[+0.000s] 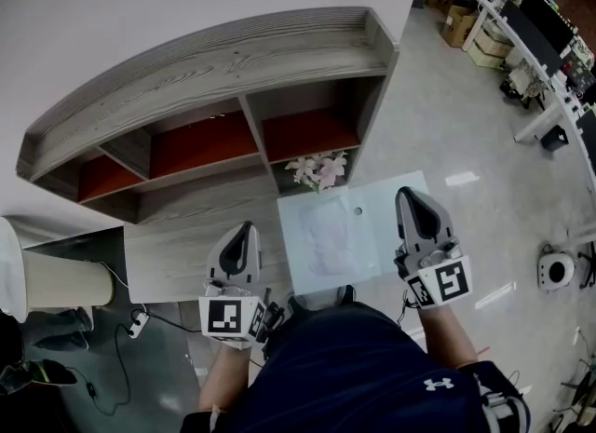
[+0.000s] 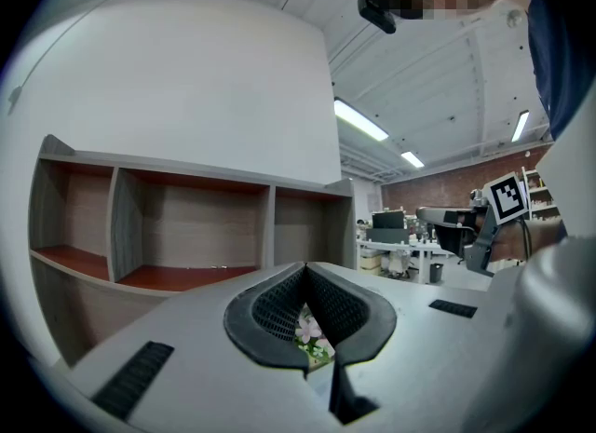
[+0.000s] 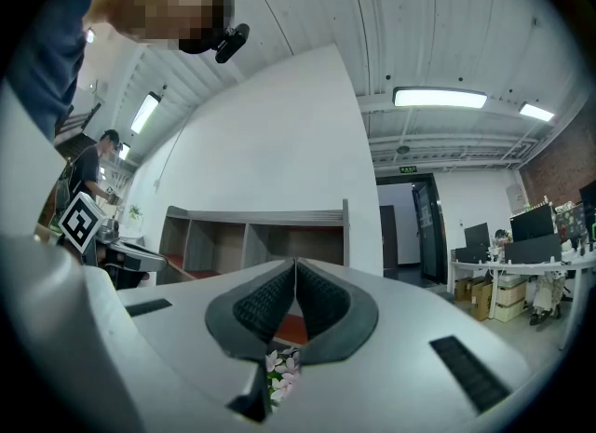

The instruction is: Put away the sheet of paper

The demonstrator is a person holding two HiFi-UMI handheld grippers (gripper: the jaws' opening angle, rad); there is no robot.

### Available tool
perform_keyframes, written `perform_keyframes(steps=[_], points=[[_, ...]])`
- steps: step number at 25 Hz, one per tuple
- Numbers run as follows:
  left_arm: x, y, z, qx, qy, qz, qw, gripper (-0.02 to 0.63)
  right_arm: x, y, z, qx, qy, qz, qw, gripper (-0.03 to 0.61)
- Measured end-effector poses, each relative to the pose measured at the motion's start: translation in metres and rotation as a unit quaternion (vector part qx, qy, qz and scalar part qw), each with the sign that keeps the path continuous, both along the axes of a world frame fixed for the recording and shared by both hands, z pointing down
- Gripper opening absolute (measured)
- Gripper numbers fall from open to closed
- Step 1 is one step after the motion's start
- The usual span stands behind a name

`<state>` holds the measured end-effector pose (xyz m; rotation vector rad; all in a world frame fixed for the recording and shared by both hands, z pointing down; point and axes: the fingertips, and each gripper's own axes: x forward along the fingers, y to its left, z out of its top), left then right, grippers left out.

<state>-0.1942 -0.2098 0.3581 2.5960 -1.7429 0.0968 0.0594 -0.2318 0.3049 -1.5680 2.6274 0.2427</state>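
Observation:
The pale sheet of paper [image 1: 328, 236] lies flat on a small light tabletop [image 1: 391, 236] in front of me, beside a small dark spot [image 1: 358, 209]. My left gripper [image 1: 244, 229] is held left of the tabletop, over the wooden floor, with its jaws pressed together and nothing in them [image 2: 304, 268]. My right gripper [image 1: 410, 195] hovers at the tabletop's right edge, also shut and holding nothing [image 3: 295, 262]. Neither touches the paper. Both point toward the wooden shelf unit [image 1: 205, 77].
Pink flowers [image 1: 318, 169] stand at the tabletop's far edge, in front of the shelf's red-floored open compartments [image 1: 307, 133]. Office desks with monitors [image 1: 540, 31] line the far right. A round white device [image 1: 557, 270] and cables [image 1: 121, 329] lie on the floor.

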Motion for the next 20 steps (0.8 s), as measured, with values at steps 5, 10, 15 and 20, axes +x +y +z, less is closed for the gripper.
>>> perform_keyframes(steps=[5,10,15,20], points=[[-0.003,0.0012,-0.0018,0.003,-0.001,-0.004,1.0,0.015,-0.0015,0.0016,0.0002,0.0,-0.001,-0.004,1.0,0.017],[-0.0028,0.0023,-0.0003,0.0,0.0,-0.004,1.0,0.015,-0.0022,0.0029,0.0027,-0.001,0.003,-0.006,1.0,0.015],[-0.0014,0.0035,0.0002,0.0,-0.003,0.0,1.0,0.015,-0.0001,0.0046,0.0043,-0.005,0.001,-0.004,1.0,0.015],[0.0002,0.0028,0.0044,-0.008,0.006,0.003,0.9999,0.015,0.0011,0.0048,0.0052,-0.007,0.0,-0.003,1.0,0.015]])
